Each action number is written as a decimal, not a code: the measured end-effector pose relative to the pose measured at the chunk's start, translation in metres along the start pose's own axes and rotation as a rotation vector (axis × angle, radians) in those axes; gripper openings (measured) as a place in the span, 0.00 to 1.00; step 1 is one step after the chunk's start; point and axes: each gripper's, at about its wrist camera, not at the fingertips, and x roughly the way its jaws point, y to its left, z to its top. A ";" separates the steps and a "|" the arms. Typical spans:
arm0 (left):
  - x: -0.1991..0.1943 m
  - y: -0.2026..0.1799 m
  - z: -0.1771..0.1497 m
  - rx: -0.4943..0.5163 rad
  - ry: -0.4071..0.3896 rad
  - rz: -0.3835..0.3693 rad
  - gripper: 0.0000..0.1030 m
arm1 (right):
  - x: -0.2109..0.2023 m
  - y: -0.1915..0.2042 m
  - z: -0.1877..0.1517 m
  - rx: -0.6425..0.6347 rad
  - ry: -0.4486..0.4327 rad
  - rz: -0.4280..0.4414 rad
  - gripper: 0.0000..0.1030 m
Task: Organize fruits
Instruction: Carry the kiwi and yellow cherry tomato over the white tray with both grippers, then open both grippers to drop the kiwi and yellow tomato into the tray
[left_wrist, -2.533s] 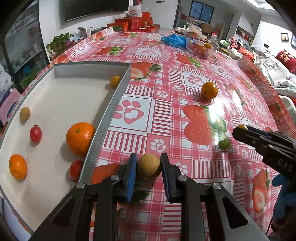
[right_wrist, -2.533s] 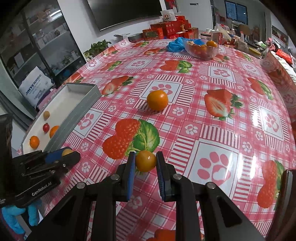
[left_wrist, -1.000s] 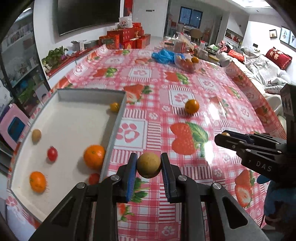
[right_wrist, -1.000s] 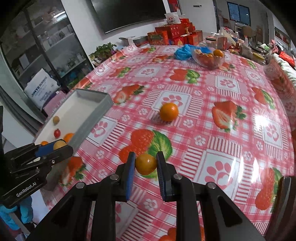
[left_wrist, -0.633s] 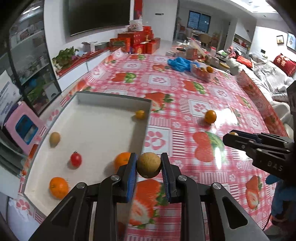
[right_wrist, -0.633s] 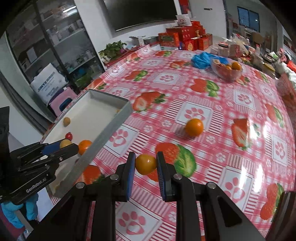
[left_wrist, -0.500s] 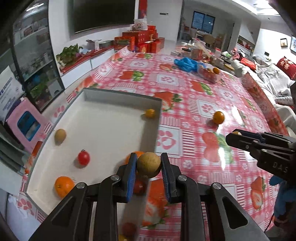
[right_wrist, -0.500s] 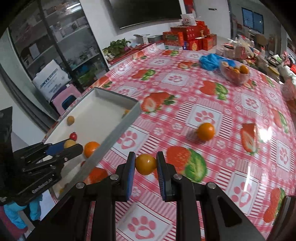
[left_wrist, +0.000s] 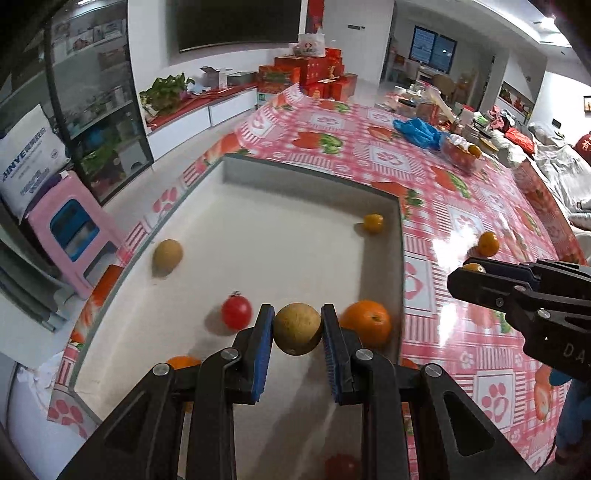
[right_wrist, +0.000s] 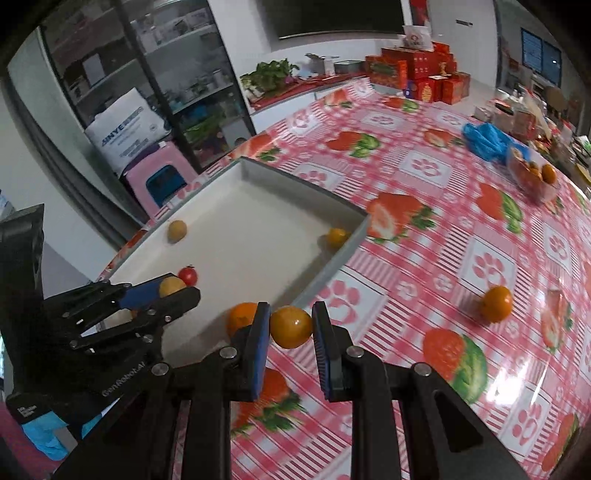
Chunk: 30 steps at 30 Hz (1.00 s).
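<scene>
Two fruits are being carried at once. Nearest in the left wrist view, the left gripper (left_wrist: 297, 328) has its blue pads pinching a round tan fruit (left_wrist: 297, 328), held over the near part of the white tray (left_wrist: 400, 258). In the right wrist view the right gripper (right_wrist: 290, 328) pinches a small orange fruit (right_wrist: 290, 326) the same way, and it appears to hang above the tablecloth (right_wrist: 424, 236) just outside the tray's right wall, not yet over the tray floor.

On the tray floor just beyond the tan fruit lie a cherry tomato (left_wrist: 236, 313) to its left and a big orange (left_wrist: 365, 323) to its right against the right wall. Further left sits a second tan fruit (left_wrist: 168, 254), and a small yellow-orange fruit (left_wrist: 373, 222) rests in the far right corner. Outside the tray, well to the right, one more orange (left_wrist: 488, 243) waits on the cloth.

To do this step well, I would lower each fruit close to the tray floor before letting the pads part, since round fruit dropped from a height is likely to roll or knock the others. The open floor between the tomato and the far wall looks like the safest landing spot for the tan fruit. The right gripper should clear the wall fully first, and the two grippers, now close together, should keep apart.
</scene>
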 end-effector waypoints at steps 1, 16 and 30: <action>0.001 0.002 0.000 -0.002 0.000 0.002 0.26 | 0.002 0.003 0.001 -0.006 0.003 0.004 0.24; 0.007 0.013 0.002 -0.010 0.004 0.018 0.26 | 0.014 0.011 0.014 -0.016 0.019 0.013 0.24; 0.013 0.022 0.006 -0.014 0.006 0.030 0.26 | 0.030 0.017 0.022 -0.037 0.044 0.014 0.24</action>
